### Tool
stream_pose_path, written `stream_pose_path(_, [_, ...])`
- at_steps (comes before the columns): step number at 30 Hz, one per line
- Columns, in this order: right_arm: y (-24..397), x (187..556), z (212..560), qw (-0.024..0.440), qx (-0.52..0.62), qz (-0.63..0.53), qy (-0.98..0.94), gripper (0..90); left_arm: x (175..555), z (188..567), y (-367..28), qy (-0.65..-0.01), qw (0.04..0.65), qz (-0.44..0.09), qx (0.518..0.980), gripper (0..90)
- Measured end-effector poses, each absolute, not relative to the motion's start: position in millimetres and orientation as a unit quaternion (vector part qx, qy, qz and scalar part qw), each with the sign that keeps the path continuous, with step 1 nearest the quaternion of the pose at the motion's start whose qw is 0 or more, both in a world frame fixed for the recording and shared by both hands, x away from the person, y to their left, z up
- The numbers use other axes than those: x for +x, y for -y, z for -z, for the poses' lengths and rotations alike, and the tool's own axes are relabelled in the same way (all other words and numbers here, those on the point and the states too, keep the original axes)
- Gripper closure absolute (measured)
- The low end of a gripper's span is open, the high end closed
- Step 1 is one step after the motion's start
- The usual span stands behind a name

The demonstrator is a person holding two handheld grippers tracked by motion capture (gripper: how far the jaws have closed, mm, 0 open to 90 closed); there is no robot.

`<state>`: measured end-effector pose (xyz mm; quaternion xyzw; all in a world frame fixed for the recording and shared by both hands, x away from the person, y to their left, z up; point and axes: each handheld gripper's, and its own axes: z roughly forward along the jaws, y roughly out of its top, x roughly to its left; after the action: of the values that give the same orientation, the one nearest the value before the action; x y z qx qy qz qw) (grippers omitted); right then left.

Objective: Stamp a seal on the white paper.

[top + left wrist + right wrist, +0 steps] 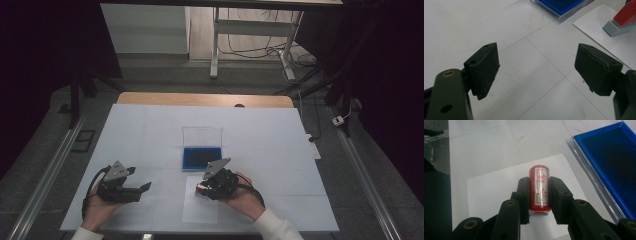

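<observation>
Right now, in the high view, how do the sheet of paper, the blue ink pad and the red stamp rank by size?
1. Sheet of paper and blue ink pad: look about alike, and the right gripper covers part of the sheet.
2. Red stamp: clearly smallest.

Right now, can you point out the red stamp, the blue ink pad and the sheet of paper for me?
red stamp (539, 187), right gripper view, on its labelled side between the jaws.
blue ink pad (614, 155), right gripper view, on the dark blue pad surface.
sheet of paper (491, 192), right gripper view, on the bare area left of the stamp.

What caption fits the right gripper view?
Right gripper shut on a red stamp above white paper, beside the blue ink pad.
</observation>
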<state>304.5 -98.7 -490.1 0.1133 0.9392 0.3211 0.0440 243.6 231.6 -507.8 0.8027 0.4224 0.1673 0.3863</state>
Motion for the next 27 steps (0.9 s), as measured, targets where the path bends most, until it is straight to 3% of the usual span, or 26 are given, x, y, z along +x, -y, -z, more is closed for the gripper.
stream_pose_path(27, [93.9, 303.9, 489.3, 0.046, 0.116, -0.307, -0.944, 70.6, 243.8, 508.0, -231.5, -0.422, 0.385, -0.167, 0.804, 20.3])
